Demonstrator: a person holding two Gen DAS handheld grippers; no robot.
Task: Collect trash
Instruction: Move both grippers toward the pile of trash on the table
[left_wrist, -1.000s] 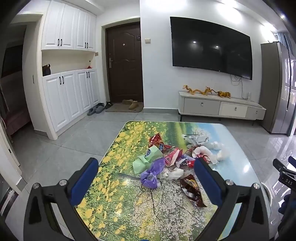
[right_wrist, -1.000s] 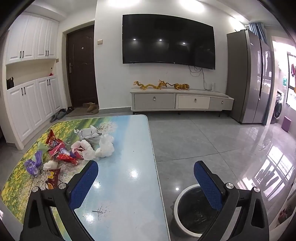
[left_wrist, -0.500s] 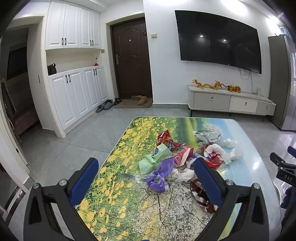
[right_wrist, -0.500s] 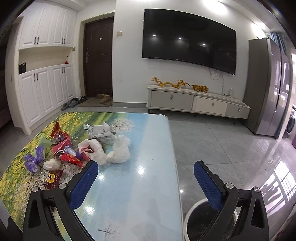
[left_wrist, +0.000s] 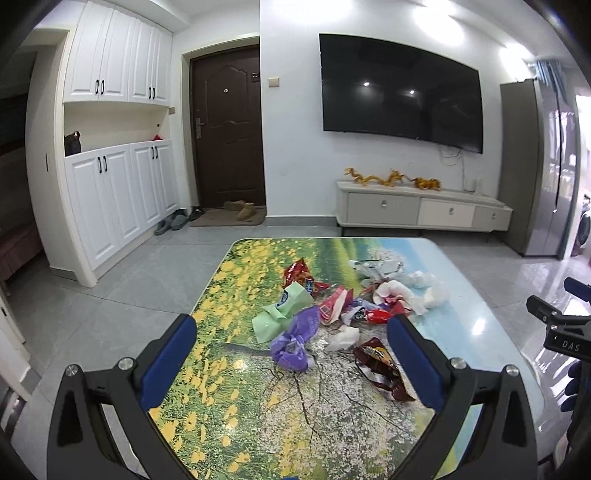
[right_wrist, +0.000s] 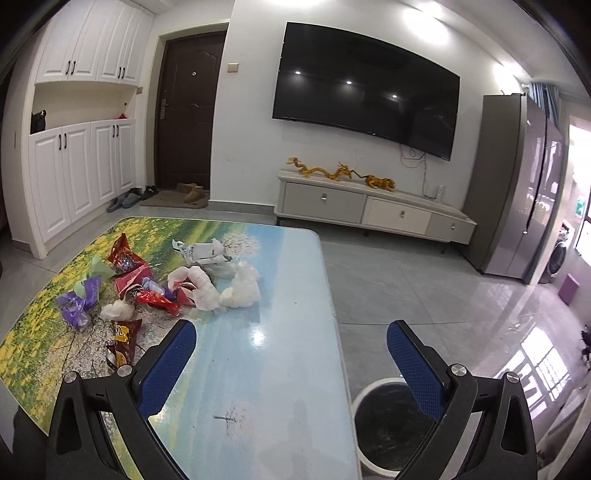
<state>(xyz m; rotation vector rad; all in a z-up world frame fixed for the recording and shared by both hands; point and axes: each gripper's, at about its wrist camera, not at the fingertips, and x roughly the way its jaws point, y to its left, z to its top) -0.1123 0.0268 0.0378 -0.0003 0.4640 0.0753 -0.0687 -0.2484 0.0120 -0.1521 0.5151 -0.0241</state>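
Observation:
A heap of trash lies on the picture-printed table (left_wrist: 258, 406): a purple bag (left_wrist: 293, 341), a green wrapper (left_wrist: 282, 310), a brown snack packet (left_wrist: 380, 363), red wrappers (left_wrist: 301, 275) and white tissues (left_wrist: 424, 291). My left gripper (left_wrist: 291, 354) is open and empty, held above the table's near side, short of the heap. My right gripper (right_wrist: 291, 354) is open and empty over the table's right edge (right_wrist: 332, 317). The heap also shows in the right wrist view, with white tissues (right_wrist: 240, 290) and the purple bag (right_wrist: 77, 304). A white bin with a dark liner (right_wrist: 388, 417) stands on the floor below the right gripper.
A TV cabinet (left_wrist: 421, 212) and a wall TV (left_wrist: 399, 96) are behind the table. A fridge (right_wrist: 517, 184) stands at the right, white cupboards (left_wrist: 114, 192) and a brown door (left_wrist: 225, 129) at the left. Grey tiled floor surrounds the table.
Both views have shifted: the left gripper has moved slightly nearer the trash heap, and the right gripper has turned left so more of the table and heap shows. Both stay open.

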